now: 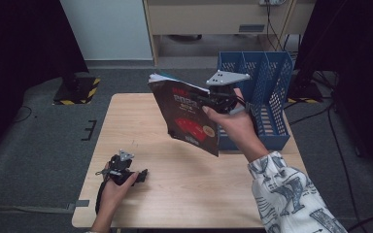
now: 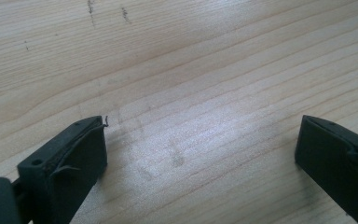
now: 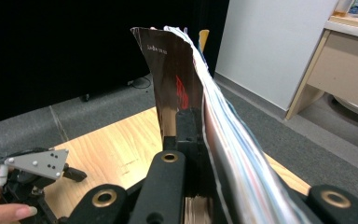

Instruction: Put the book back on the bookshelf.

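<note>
A dark-covered book with red print (image 1: 187, 116) hangs in the air over the wooden table (image 1: 136, 121), tilted with its cover facing left. My right gripper (image 1: 208, 98) is shut on its right edge, just in front of the blue file rack (image 1: 267, 92). In the right gripper view the book (image 3: 177, 79) rises from between the jaws of the right gripper (image 3: 193, 128), its pages fanning to the right. My left gripper (image 1: 143, 174) rests low near the table's front left and is open. In its own view the left gripper (image 2: 200, 149) has bare wood between its jaws.
The blue rack has several upright slots and stands at the table's right back edge. A yellow-and-black striped base (image 1: 80, 90) sits on the floor at the left. A pale cabinet (image 1: 213, 19) stands behind, and cables run on the floor at the right.
</note>
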Motion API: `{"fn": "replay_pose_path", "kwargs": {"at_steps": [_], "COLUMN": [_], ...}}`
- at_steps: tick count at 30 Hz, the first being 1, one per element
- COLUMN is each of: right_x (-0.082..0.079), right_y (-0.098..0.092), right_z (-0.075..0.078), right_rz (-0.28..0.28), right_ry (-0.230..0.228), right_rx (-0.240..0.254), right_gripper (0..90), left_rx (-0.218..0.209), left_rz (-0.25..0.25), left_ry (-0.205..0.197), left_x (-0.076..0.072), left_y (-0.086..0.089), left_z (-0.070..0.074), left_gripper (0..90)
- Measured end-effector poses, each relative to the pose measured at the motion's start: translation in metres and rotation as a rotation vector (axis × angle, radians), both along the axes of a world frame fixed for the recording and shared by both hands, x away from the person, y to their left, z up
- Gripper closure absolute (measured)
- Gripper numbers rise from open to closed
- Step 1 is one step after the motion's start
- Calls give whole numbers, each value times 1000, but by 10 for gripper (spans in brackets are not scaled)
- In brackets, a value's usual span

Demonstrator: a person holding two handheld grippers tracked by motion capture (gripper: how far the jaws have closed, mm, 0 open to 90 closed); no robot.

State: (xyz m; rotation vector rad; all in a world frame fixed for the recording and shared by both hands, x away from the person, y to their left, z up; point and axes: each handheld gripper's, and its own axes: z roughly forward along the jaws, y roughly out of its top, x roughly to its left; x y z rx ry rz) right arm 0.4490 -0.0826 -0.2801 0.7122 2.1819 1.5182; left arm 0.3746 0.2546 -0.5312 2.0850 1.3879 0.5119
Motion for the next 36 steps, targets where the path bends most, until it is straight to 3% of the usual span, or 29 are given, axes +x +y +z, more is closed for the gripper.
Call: {"fn": "replay_pose_path", "kwargs": {"at_steps": [17,36], "right_x": [2,7], "right_y": [-12,-23], "right_z": [26,38], "right_rz": [-2,-14], "right_ry": [3,12], "right_rx": [11,9], "right_gripper": [870,870], "left_rx": [-6,-9], "left_rz": [0,9], "left_ry": [-21,-31], "left_x": [-1,-2], "left_y": [0,-1], "left_z": [-2,-3], "left_gripper": [0,0]}}
